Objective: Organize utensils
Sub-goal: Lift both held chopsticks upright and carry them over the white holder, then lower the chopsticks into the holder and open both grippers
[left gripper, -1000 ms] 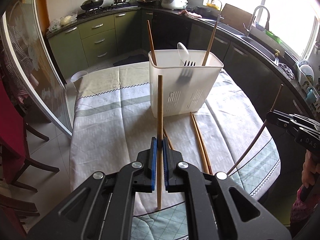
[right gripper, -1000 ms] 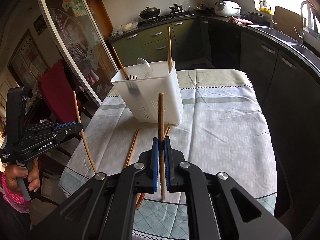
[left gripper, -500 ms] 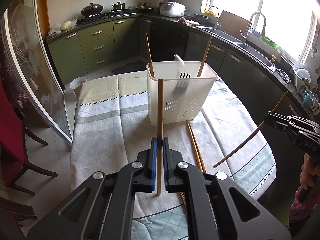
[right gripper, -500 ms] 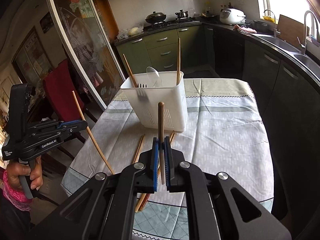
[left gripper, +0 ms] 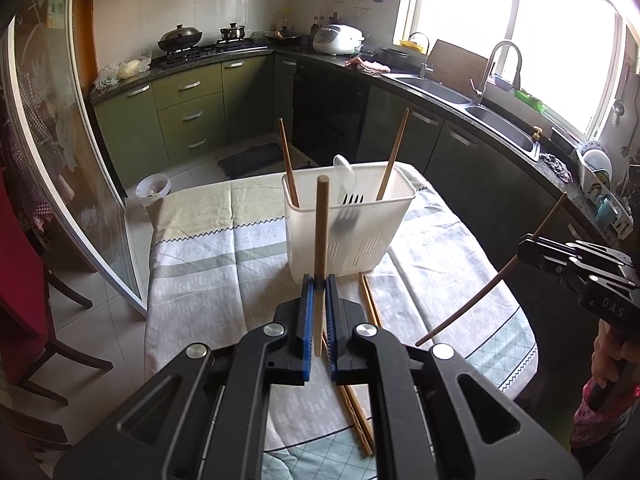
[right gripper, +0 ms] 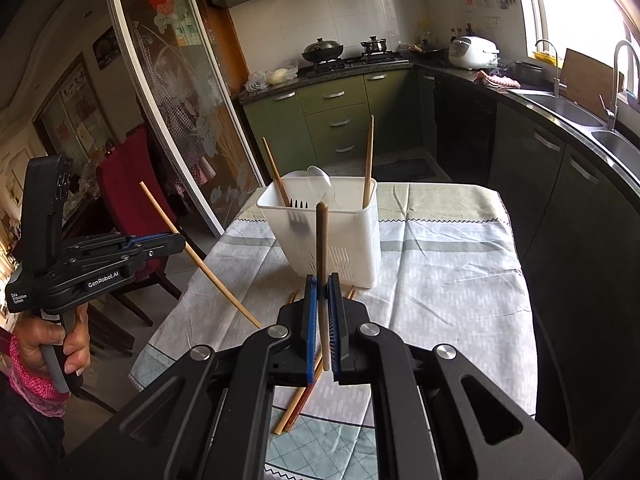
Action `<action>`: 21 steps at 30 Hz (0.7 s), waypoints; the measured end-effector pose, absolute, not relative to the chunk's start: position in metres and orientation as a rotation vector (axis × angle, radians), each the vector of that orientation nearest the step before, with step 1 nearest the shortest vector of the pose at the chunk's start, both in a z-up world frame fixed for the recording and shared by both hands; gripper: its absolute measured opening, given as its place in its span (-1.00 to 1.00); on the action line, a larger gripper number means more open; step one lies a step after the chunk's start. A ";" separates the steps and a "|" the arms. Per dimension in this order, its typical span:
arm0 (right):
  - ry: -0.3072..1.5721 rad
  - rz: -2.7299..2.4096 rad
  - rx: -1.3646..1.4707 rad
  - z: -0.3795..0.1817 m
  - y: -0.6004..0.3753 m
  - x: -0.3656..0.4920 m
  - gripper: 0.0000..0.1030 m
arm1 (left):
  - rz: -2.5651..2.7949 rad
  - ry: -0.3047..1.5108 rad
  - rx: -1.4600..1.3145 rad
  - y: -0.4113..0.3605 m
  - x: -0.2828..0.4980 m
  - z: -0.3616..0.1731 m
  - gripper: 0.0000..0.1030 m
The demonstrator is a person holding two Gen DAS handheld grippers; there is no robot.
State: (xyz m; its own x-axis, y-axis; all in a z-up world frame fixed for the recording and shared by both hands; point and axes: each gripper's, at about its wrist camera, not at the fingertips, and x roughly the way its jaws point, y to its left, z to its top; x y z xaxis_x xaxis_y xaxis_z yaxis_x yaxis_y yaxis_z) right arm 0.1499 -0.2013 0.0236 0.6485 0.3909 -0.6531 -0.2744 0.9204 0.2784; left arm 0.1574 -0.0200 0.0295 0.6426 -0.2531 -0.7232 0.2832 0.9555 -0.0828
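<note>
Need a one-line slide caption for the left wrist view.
Left gripper holds a chopstick upright before the white utensil basket; right gripper holds another.

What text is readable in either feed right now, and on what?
"GenRobot.AI": white print on the side of the left hand-held gripper, seen in the right wrist view.
"DAS": partial white print on the body of the right hand-held gripper, cut off at the frame edge.
Small white label at the left gripper's rear: too small to read surely.
Mirrored lettering woven in the tablecloth: not legible.
</note>
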 end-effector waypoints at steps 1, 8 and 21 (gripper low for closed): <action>0.769 0.383 0.160 0.029 -0.202 0.150 -0.88 | -0.310 0.805 0.041 -0.022 0.158 0.038 -0.89; 0.706 0.387 0.156 0.068 -0.207 0.157 -0.88 | -0.308 0.684 0.057 -0.035 0.174 0.115 -0.89; 0.601 0.352 0.136 0.133 -0.216 0.179 -0.88 | -0.266 0.608 0.048 -0.050 0.239 0.150 -0.89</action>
